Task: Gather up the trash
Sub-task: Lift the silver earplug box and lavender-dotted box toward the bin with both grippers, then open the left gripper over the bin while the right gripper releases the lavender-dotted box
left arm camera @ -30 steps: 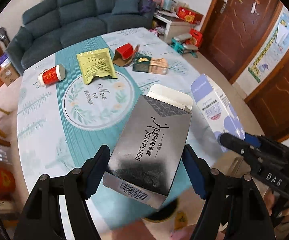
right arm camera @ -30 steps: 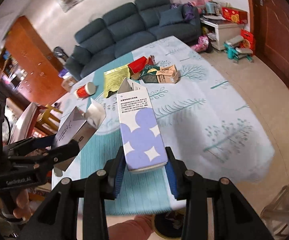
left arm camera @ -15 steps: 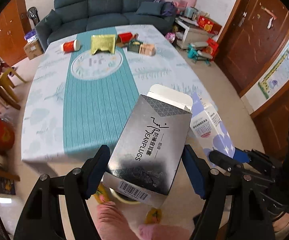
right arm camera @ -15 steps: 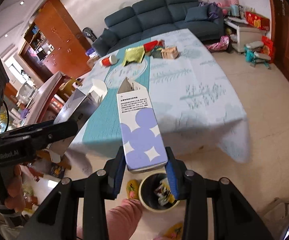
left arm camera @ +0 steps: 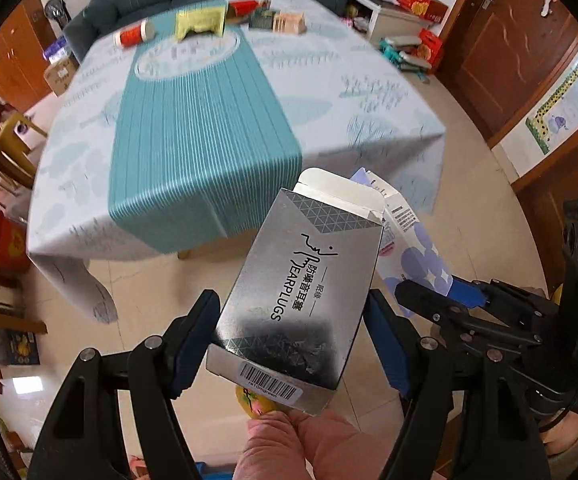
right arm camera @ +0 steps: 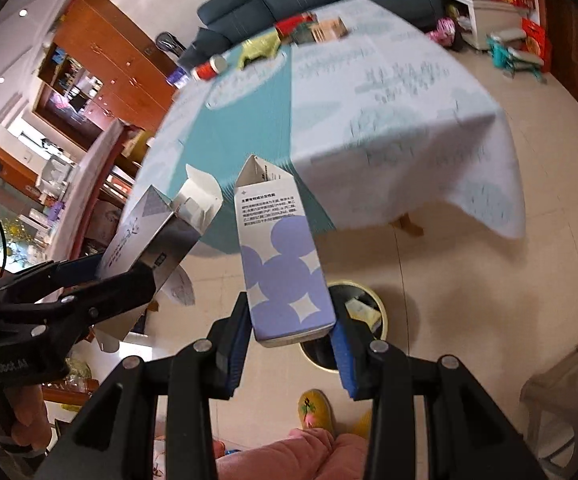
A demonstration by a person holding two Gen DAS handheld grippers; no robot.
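Silver earplug box clamped in left gripper; purple-spotted carton clamped in right gripper, above the waste bin; neither yet dropped. Red cup, gold pouch and, seemingly, small boxes left on the table

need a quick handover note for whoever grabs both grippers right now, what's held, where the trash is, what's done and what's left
Left gripper: shut on the silver earplugs box, top flap open, off the table.
Right gripper: shut on the white and purple carton, right over the trash bin on the floor.
Done: both boxes lifted off the table; the bin already holds some scraps.
Left: drop both boxes in the bin, then go back for the red cup, gold pouch, red box and the small boxes at the table's far end.
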